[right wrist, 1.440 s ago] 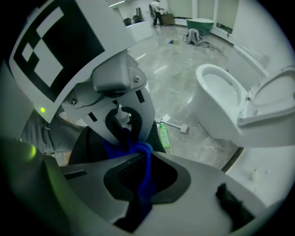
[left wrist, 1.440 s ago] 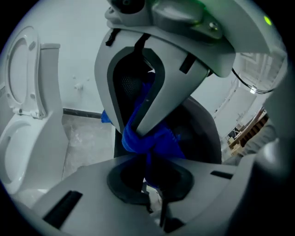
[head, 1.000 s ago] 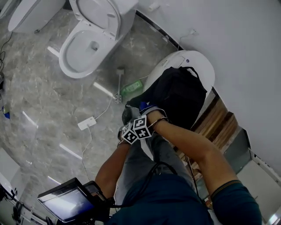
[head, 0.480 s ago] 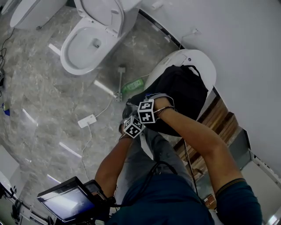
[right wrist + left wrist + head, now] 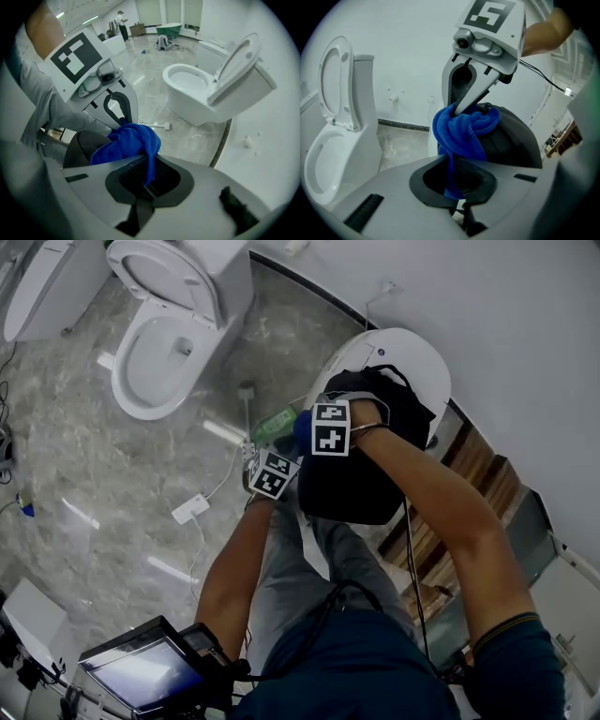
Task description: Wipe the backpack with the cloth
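Left gripper (image 5: 457,194): jaws pressed together on a thin hanging tail of the cloth, which runs straight up out of them
Right gripper (image 5: 147,180): jaws likewise nipped on another tail of the same cloth; it comes in opposite the left one, tip to tip
Cloth (image 5: 461,129): blue terry, bunched into a wad just ahead of both sets of jaws and strung between them
Backpack (image 5: 361,451): black, lying on a closed white toilet lid (image 5: 412,352); it sits directly behind and below the wad, which seems to rest against its upper edge
Cloth handling: likely light, limp and grippy; held by thin corners it will twist and slip out easily, so a fuller pinch into the wad would probably serve better for rubbing
Backpack handling: a soft fabric shell, probably giving under pressure and sliding on the smooth lid; judged best steadied at the top handle or a strap with one tool while the other wipes
Progress: cloth is at the bag, wiping strokes look barely begun
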`<state>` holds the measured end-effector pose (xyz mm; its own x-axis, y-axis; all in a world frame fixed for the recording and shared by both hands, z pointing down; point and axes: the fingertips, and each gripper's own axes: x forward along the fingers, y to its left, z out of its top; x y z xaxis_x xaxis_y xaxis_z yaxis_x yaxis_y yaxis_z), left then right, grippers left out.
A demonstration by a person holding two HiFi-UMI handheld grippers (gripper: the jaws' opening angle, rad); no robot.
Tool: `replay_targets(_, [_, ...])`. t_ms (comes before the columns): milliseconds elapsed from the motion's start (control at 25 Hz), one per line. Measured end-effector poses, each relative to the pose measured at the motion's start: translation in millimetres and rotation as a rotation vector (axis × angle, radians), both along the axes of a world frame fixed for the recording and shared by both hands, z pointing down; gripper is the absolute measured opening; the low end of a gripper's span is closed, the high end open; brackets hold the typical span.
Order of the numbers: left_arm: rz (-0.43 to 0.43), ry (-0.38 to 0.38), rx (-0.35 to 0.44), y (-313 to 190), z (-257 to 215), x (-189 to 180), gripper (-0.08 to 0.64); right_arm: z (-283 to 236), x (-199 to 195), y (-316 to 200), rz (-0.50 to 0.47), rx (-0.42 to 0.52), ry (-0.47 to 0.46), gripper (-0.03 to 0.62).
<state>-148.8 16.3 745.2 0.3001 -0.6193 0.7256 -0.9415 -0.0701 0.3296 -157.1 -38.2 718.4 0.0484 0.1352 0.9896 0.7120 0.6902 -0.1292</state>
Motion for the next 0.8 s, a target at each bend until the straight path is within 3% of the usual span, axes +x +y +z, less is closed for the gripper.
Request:
replay_targets(240, [0.050,-0.091,0.033,-54.6,-12.9,-29.7,0.018,-17.6,-11.7,-57.2,0.248,-0.053,-0.160,0.023])
replay_targets(440, [0.134,-0.171,0.062,-105.7,-29.6,-33.0,0.018,-36.1,2.1,-107.2,0.421,-0.086,-0.281,0.023])
replay_targets(560, [0.209,-0.227,0.097,-134.3,-43.4,-26.9,0.018,-33.9,32.7,-140.6,0.500,-0.047,-0.288,0.021])
replay_targets(800, [0.385,-0.321,0.125,-191.9,-61.2,4.0,0.018,-18.7,134.0,-185.1,0.661,-0.023,-0.248,0.022])
